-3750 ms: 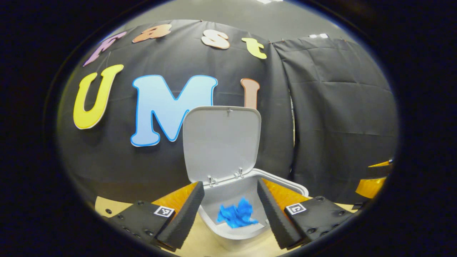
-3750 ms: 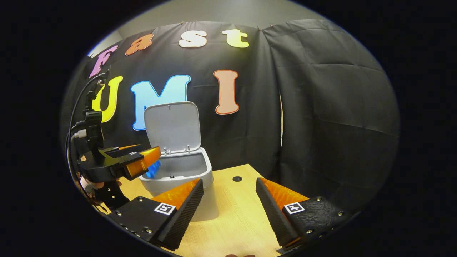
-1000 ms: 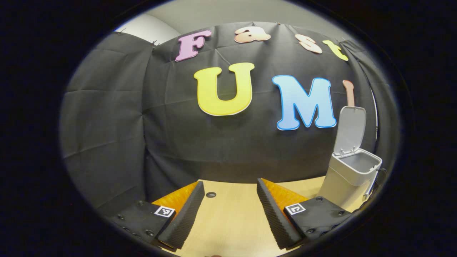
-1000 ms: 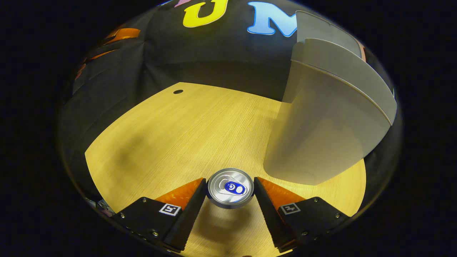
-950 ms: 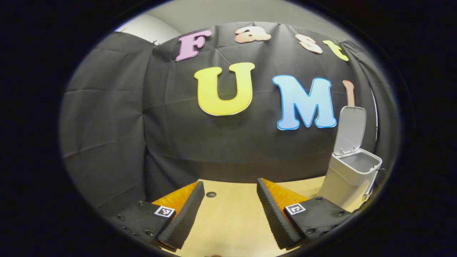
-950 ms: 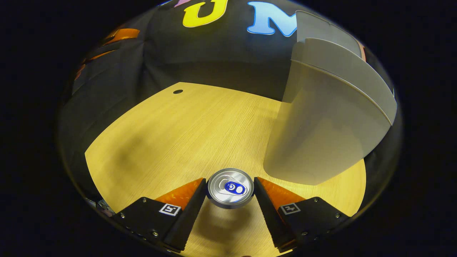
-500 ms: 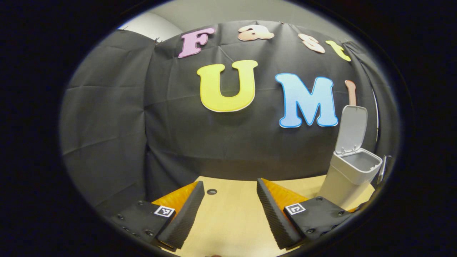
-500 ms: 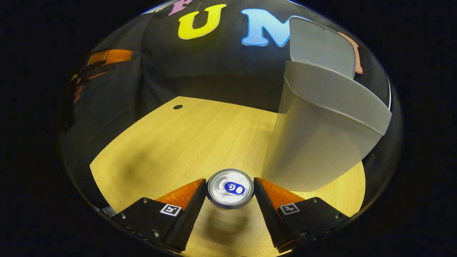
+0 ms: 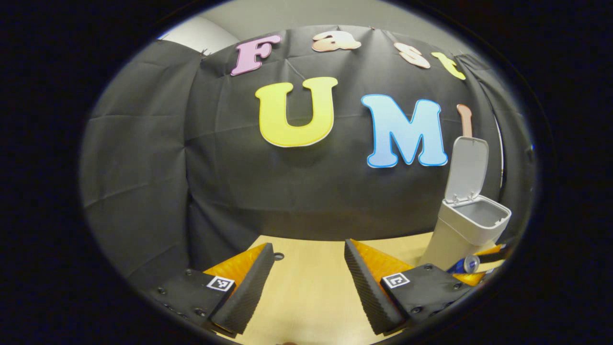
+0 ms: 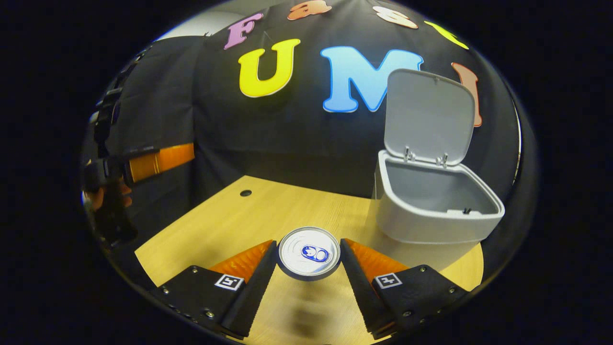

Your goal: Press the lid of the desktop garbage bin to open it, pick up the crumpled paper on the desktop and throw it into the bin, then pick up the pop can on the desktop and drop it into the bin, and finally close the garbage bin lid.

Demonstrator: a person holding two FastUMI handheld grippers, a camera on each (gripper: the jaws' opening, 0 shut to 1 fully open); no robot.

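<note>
In the right gripper view my right gripper (image 10: 309,258) is shut on the pop can (image 10: 309,251), whose silver top with a blue tab faces the camera; the can hangs above the wooden desk (image 10: 230,225). The grey bin (image 10: 431,211) stands to the right of it with its lid (image 10: 428,115) upright and open. In the left gripper view my left gripper (image 9: 309,275) is open over the desk with nothing between its fingers; the bin (image 9: 467,230) stands far right, and the can (image 9: 467,264) shows beside its base in the right gripper. The bin's inside bottom is hidden.
Black cloth walls close the booth behind and at the sides. A small round hole (image 10: 245,193) marks the desk near its back edge. The left gripper (image 10: 153,160) and the hand holding it show at the left of the right gripper view.
My right gripper has lifted the can off the desk and tilted up, so the bin's opening now shows. The left gripper has barely moved since it drew away from the bin.
</note>
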